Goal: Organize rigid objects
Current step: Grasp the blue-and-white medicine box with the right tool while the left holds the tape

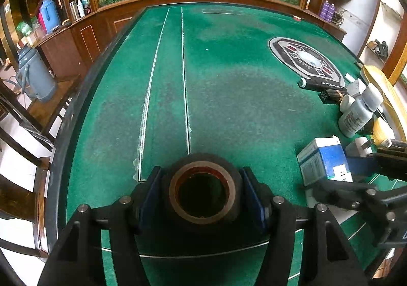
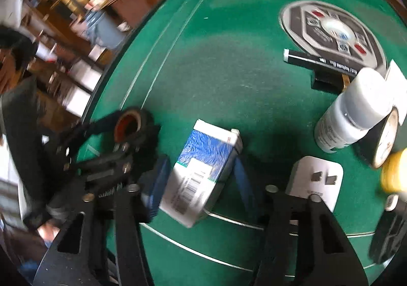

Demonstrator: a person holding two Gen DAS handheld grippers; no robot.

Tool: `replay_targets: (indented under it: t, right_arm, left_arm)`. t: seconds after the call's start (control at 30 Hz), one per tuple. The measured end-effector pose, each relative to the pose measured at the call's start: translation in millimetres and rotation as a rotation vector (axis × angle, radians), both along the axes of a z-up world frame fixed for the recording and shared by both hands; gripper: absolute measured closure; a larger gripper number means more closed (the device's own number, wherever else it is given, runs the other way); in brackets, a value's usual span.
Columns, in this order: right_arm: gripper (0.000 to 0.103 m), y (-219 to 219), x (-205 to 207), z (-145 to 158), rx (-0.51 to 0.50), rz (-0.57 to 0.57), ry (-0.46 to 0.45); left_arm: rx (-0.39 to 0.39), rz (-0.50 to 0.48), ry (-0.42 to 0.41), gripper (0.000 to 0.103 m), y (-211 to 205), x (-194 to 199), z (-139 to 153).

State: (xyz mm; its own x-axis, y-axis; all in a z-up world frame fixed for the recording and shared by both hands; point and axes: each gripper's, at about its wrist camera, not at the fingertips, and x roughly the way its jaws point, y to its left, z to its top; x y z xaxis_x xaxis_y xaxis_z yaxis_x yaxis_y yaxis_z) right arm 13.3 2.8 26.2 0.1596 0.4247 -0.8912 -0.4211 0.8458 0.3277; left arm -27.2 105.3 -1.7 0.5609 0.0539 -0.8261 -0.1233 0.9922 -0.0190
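A black tape roll point(image 1: 203, 171) with a brown core lies on the green felt table point(image 1: 229, 82), and my left gripper point(image 1: 201, 184) is shut on it, blue pads pressing its two sides. The right wrist view shows that roll point(image 2: 132, 123) and the left gripper point(image 2: 134, 128) at the left. A blue-and-white carton point(image 2: 203, 171) stands tilted between the blue pads of my right gripper point(image 2: 201, 179), which touch its sides. From the left wrist view the carton point(image 1: 323, 161) and right gripper point(image 1: 356, 176) are at the right edge.
White pill bottles point(image 2: 353, 110), a black marker point(image 2: 318, 62), a small black box point(image 2: 325, 79), a white plug adapter point(image 2: 315, 179), another tape roll point(image 2: 384, 138) and a yellow item point(image 2: 394, 171) crowd the right. A round control panel point(image 1: 305, 59) sits in the felt. Wooden chairs stand left.
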Motion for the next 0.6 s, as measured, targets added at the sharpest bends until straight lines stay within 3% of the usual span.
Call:
replay_targets:
  t: [0.3,0.43,0.6]
  right_arm:
    - [0.062,-27.0,-15.1,10.1,0.075,0.024,-0.049]
    - [0.061,-16.4,-16.2,3.3,0.018,0.053,-0.048]
    - [0.061,13.7,-22.6,-6.3,-0.155,0.153,-0.120]
  left_arm:
    - [-0.004,-0.010,-0.013,0.041,-1.5,-3.5,1.8]
    - [0.004,-0.003,-0.004,0.041,-2.4,-2.4,1.4]
    - [0.013,0.012,0.005,0.041,-2.5,-1.2,0.8]
